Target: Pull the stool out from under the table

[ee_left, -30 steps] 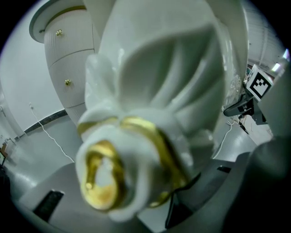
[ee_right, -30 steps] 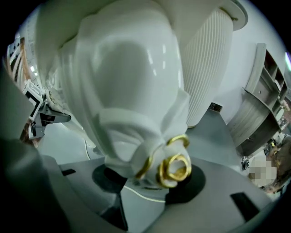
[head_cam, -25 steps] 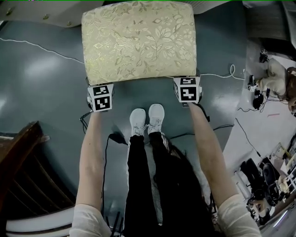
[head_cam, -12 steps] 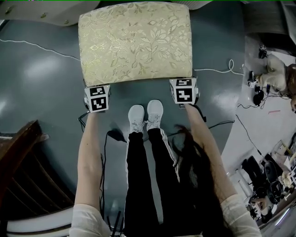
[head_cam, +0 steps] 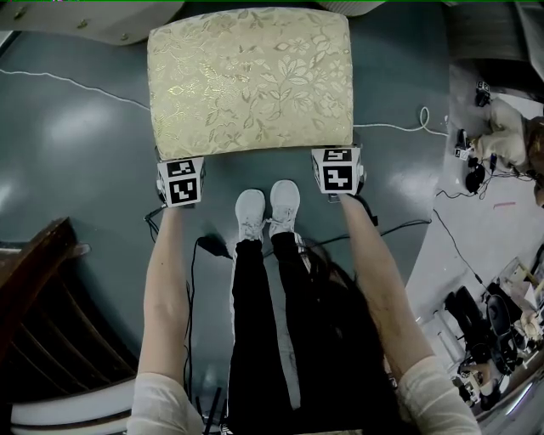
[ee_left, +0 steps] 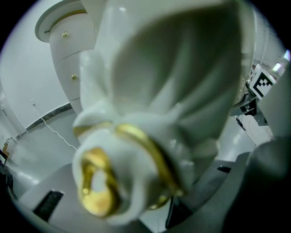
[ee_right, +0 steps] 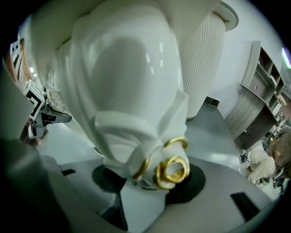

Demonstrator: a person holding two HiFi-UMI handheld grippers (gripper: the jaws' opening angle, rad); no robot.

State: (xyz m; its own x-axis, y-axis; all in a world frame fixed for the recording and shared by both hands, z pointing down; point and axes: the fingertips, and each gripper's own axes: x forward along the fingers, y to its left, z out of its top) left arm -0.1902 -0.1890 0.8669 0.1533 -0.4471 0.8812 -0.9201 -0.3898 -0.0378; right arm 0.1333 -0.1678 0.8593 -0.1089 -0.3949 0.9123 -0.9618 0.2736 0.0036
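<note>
The left hand-held gripper [head_cam: 181,180] and right hand-held gripper [head_cam: 338,168] each clamp the stool [head_cam: 249,81] by a glossy leg, directly ahead near the worktop [head_cam: 85,21]; uneven pulling could slip one loose.

Bright even light; glare on floor [head_cam: 72,127]; gripper views fisheye w/ dark corners; stool leg [ee_left: 136,136] blurred in left.

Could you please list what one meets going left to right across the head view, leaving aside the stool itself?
Dark wooden furniture → left tongs → shoes → right tongs → cable loop. Both tongs grip legs of the stool.
</note>
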